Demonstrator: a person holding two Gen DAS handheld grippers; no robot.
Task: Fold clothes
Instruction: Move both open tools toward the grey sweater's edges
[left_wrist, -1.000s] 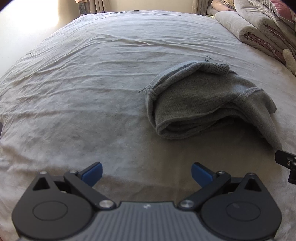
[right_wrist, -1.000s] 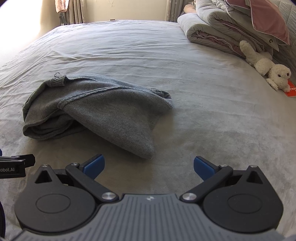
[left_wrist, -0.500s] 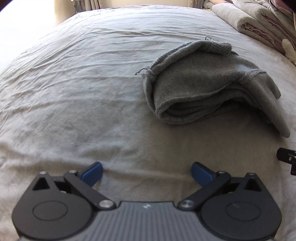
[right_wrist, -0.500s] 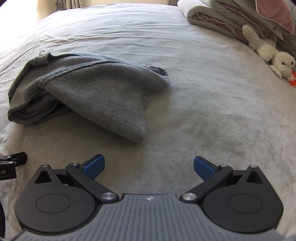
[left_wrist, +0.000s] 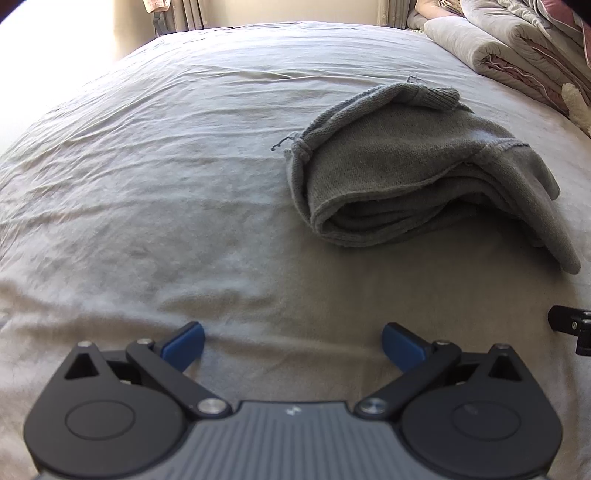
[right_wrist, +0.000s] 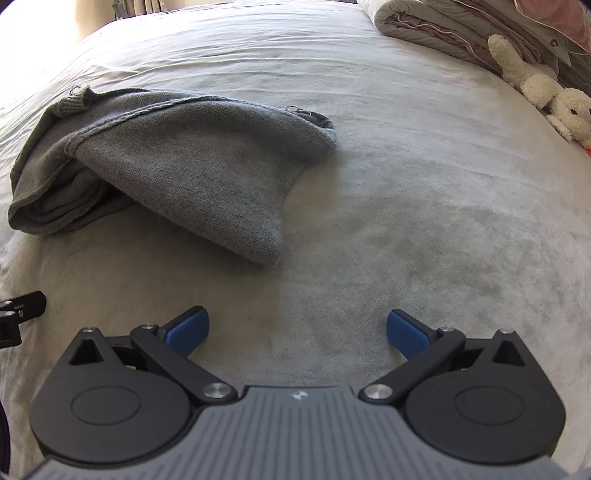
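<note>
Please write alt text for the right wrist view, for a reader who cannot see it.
A grey sweater, loosely folded, lies on a grey bed, ahead and left of the open right gripper, which holds nothing. A white plush toy lies at the far right.

The sweater (left_wrist: 417, 173) at upper right is grey knitted cloth, matt and coarse, ribbed at its cuff. The bed (left_wrist: 166, 192) wears soft, wrinkled matt fabric. The left claw (left_wrist: 291, 341) shows matt black plastic, blue pads and shiny metal rivets.

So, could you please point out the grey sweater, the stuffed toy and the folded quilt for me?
grey sweater (right_wrist: 192, 162), right wrist view, on its top layer.
stuffed toy (right_wrist: 543, 88), right wrist view, on its white body.
folded quilt (left_wrist: 491, 44), left wrist view, on its rolled edge.
</note>
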